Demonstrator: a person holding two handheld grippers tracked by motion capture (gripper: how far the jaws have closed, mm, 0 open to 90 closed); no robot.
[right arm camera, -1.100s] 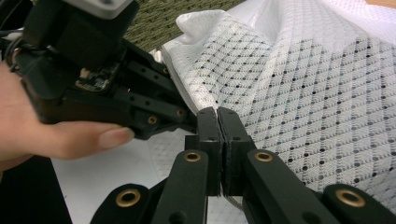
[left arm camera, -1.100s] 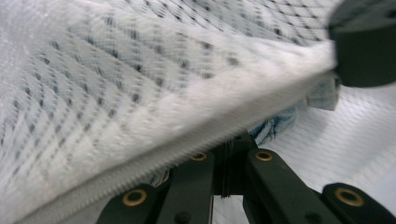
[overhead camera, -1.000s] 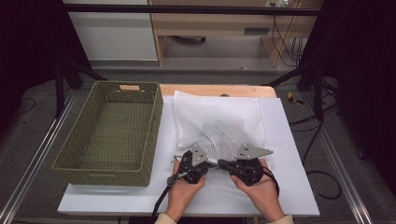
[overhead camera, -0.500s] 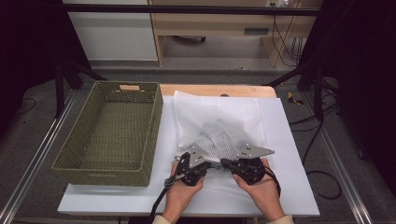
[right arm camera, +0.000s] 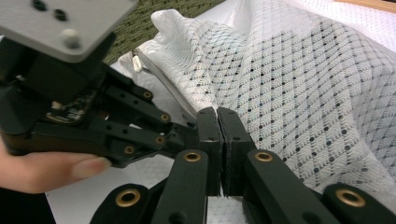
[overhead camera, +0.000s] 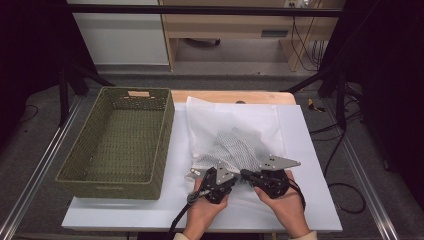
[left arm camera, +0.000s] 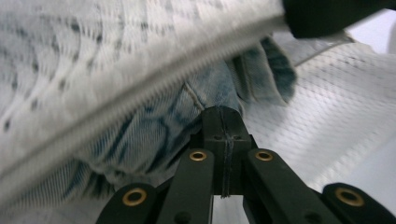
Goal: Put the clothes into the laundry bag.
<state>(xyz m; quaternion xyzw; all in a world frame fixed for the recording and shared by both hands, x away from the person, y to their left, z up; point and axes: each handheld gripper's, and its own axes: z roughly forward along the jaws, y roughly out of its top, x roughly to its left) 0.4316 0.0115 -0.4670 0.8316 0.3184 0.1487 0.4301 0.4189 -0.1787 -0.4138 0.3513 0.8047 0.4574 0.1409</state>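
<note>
- On the white table top (overhead camera: 305, 150), at its near edge, a white mesh laundry bag (overhead camera: 240, 145) lies flat with its zippered mouth towards the person.
- Blue denim (left arm camera: 154, 135) shows inside the bag in the left gripper view, under the raised zipper edge (left arm camera: 140, 88).
- The left gripper (overhead camera: 231, 179) sits at the bag's near left corner; its jaws are pressed together, and they reach in at the denim below the zipper, though I cannot tell whether any cloth is pinched between them.
- The right gripper (overhead camera: 246, 175) sits just beside it, jaws pressed together on the mesh at the bag's opening, beside the zipper line.
- The two grippers' tips nearly meet; in the right gripper view the left gripper (right arm camera: 194, 133) shows close by, with a white zipper pull (right arm camera: 136, 61) above it.
- A green woven basket (overhead camera: 75, 172) stands on the left part of the table, just beside the bag.
</note>
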